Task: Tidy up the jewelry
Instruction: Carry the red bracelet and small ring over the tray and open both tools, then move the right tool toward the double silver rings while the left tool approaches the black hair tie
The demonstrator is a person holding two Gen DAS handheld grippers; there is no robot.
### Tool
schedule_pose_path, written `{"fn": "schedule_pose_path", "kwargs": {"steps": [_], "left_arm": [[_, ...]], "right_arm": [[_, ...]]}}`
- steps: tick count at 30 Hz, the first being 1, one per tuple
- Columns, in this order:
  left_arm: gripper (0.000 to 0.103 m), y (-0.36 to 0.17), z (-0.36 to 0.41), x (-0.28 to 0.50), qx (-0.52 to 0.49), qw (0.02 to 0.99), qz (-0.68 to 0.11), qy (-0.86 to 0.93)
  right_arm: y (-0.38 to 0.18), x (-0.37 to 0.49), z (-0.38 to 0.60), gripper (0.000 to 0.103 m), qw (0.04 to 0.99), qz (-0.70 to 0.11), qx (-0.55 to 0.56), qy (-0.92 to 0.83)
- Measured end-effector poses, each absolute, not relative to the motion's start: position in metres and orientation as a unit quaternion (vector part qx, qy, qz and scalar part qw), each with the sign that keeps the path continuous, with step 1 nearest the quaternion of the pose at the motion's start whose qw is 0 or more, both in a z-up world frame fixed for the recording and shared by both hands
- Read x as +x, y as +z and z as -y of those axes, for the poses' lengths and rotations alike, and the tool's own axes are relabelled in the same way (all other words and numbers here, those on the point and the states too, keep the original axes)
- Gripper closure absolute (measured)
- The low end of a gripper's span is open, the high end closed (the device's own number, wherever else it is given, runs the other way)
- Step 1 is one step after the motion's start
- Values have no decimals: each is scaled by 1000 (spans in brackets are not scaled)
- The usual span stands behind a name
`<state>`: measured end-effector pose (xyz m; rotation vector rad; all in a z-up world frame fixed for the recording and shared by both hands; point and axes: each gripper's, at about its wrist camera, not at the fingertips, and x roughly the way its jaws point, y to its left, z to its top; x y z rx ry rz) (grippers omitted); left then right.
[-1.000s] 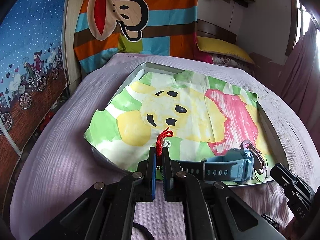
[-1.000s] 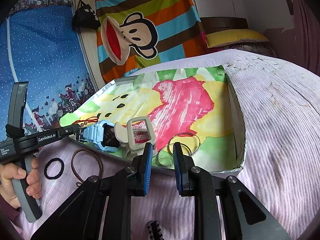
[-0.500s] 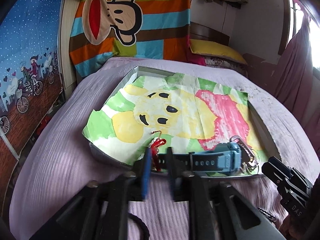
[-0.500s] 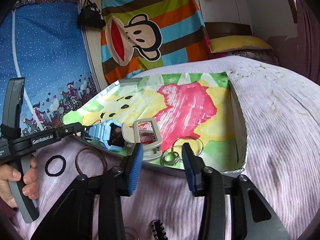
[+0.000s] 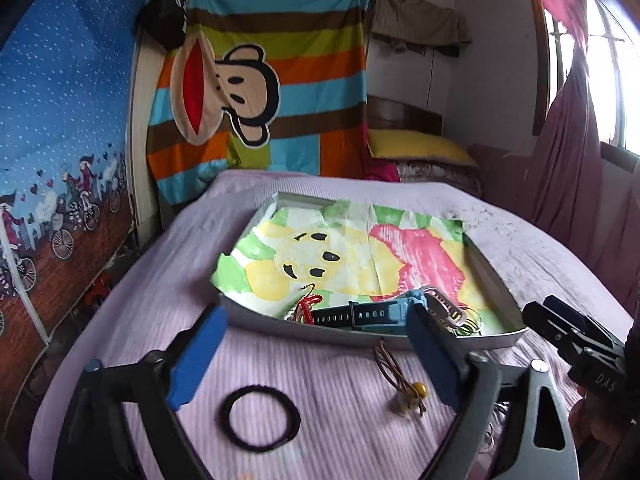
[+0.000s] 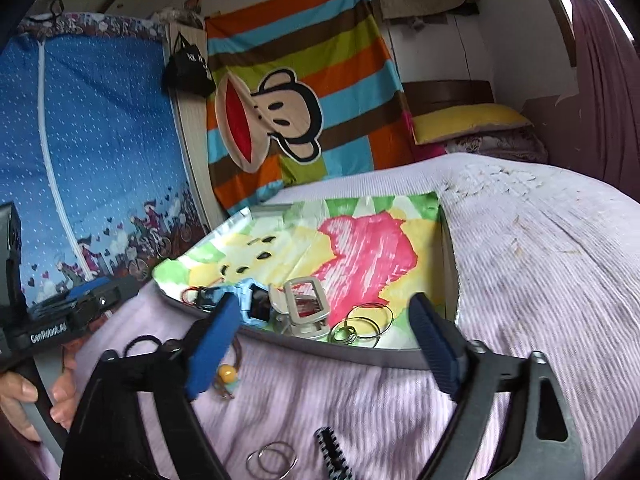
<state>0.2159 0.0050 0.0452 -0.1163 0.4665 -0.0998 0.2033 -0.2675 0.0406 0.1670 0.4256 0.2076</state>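
Both tools are spread wide and hold nothing. The left gripper (image 5: 316, 354) hovers over the lilac bedspread (image 5: 340, 408), its blue pads (image 5: 198, 356) flanking a black hair tie (image 5: 260, 418) and a brown cord with a yellow bead (image 5: 402, 378) that lie apart below them. The right gripper (image 6: 326, 348) hangs just short of the shallow tray (image 6: 360, 354), touching nothing. Inside the tray, near its front wall, sit a blue watch (image 6: 252, 306), a white clip (image 6: 306, 308), thin wire rings (image 6: 362, 322) and a red cord (image 5: 306, 308)

Ribbed cloth bedspread (image 5: 320, 376) — shiny metal rings (image 6: 362, 326), matt paper lining (image 5: 360, 256).
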Motion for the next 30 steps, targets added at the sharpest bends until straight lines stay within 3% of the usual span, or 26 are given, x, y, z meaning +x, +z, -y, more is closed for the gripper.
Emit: {"fn": "schedule_pose_path", "kwargs": {"steps": [4,21,30], "left_arm": [[0,48,-8,191,-67,974,-209,-49],[0,58,-12,110,-24,988,-150,-39],[0,36,-19,116,10,981,-192,-29]], "right_arm": [[50,180,270,2,971,-191,87,110],[61,115,261,2,976,-173,58,123],[41,124,245,2,964,-238,15,115]]}}
